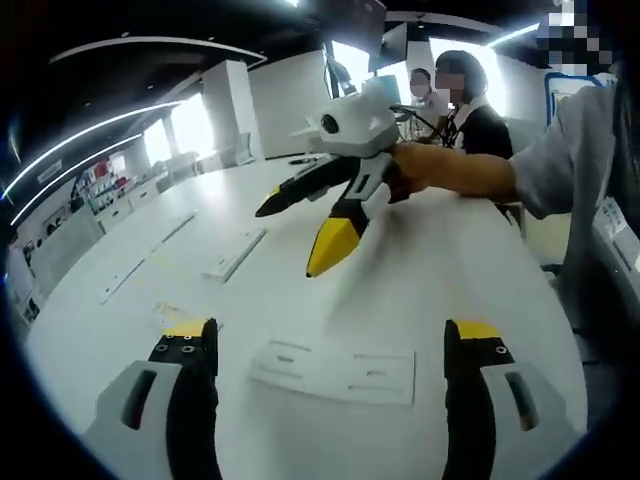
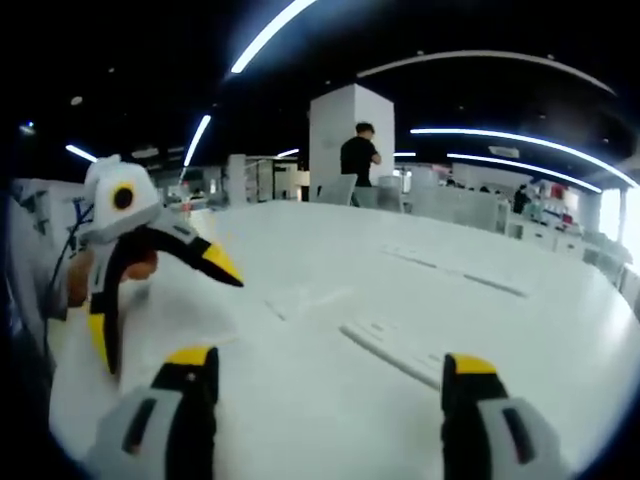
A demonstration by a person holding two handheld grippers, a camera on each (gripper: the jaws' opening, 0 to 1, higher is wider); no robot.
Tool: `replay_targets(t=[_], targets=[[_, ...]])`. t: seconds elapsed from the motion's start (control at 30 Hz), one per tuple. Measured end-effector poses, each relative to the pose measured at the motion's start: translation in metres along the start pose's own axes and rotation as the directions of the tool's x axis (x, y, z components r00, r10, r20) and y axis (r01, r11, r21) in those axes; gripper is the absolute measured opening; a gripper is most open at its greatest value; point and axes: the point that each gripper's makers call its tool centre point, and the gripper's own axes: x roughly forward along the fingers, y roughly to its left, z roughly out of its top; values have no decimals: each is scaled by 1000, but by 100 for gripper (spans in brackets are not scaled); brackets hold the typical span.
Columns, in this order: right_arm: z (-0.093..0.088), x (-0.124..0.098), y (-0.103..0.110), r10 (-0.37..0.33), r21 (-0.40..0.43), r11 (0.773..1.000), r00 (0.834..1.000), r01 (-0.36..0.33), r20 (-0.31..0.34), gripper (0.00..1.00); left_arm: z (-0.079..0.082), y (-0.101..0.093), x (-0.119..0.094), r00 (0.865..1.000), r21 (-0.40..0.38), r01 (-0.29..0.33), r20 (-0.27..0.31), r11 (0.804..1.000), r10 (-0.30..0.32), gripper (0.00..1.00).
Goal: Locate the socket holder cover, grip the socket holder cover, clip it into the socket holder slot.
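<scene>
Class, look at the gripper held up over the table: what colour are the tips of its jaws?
Yellow tips on black jaws, clearest on the right gripper in the left gripper view.

Both views are bright, lit by long ceiling light strips [image 2: 270, 35] that bow into arcs toward the upper edges through fisheye distortion. Windows [image 1: 165, 140] at the upper left of the left gripper view are blown out, and the white table [image 1: 420, 290] shows broad glare with faint shadows. The right gripper view is softly blurred throughout.
</scene>
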Motion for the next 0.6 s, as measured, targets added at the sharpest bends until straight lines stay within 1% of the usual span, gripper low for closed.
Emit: replay_targets(t=[0.1,0.2,0.27,0.43,0.6], targets=[[0,1,2,6,-4,1000,1000,-6,-1,93,-3,0,-1,1000,-27,13,-7,1000,-13,92],[1,1,4,12,-7,1000,1000,-12,-1,92,-7,-1,-1,999,-35,30,-17,999,-31,92],[0,2,6,19,-12,1000,1000,-19,-5,92,-11,-4,0,998,-47,57,-18,997,-58,91],[-3,4,12,30,-28,999,999,-31,-17,92,-18,-1,0,996,-72,82,-18,994,-83,89],[-2,4,15,41,-45,998,999,-42,-20,92,-19,-5,-1,994,-87,104,-22,991,-106,87]])
